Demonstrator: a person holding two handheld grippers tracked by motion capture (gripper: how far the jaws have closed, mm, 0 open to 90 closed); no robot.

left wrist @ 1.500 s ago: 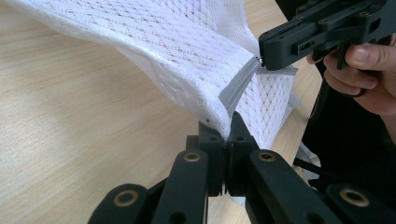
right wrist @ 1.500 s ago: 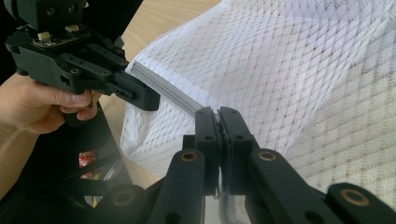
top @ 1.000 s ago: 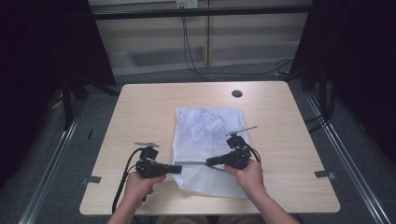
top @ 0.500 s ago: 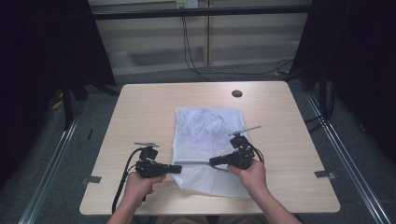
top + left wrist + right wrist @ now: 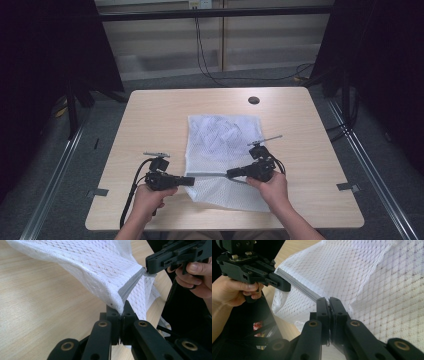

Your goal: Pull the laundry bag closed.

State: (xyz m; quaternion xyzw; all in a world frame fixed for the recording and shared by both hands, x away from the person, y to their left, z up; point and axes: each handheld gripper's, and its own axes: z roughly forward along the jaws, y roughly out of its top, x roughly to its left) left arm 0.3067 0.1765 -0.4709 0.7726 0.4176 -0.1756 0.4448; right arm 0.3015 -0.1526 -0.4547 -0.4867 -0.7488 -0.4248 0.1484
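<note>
A white mesh bag (image 5: 223, 145) lies flat in the middle of the wooden table (image 5: 150, 120), its near part lifted between the two grippers. A grey zipper (image 5: 210, 175) runs taut along that lifted edge. My left gripper (image 5: 192, 181) is shut on the zipper's left end, seen close up where the jaws (image 5: 119, 308) pinch the bag's corner (image 5: 100, 267). My right gripper (image 5: 229, 174) is shut on the zipper farther right, its tip (image 5: 328, 300) clamped over the grey zipper strip (image 5: 299, 287). The two tips face each other, a short way apart.
A dark round hole (image 5: 253, 100) sits in the table near its far edge. A black cable (image 5: 131, 192) trails from the left gripper over the near edge. Bare wood lies to both sides of the bag. Dark curtains and floor rails flank the table.
My right gripper has slid a little to the right along the zipper, widening the gap between the two tips. The left gripper has held still.
</note>
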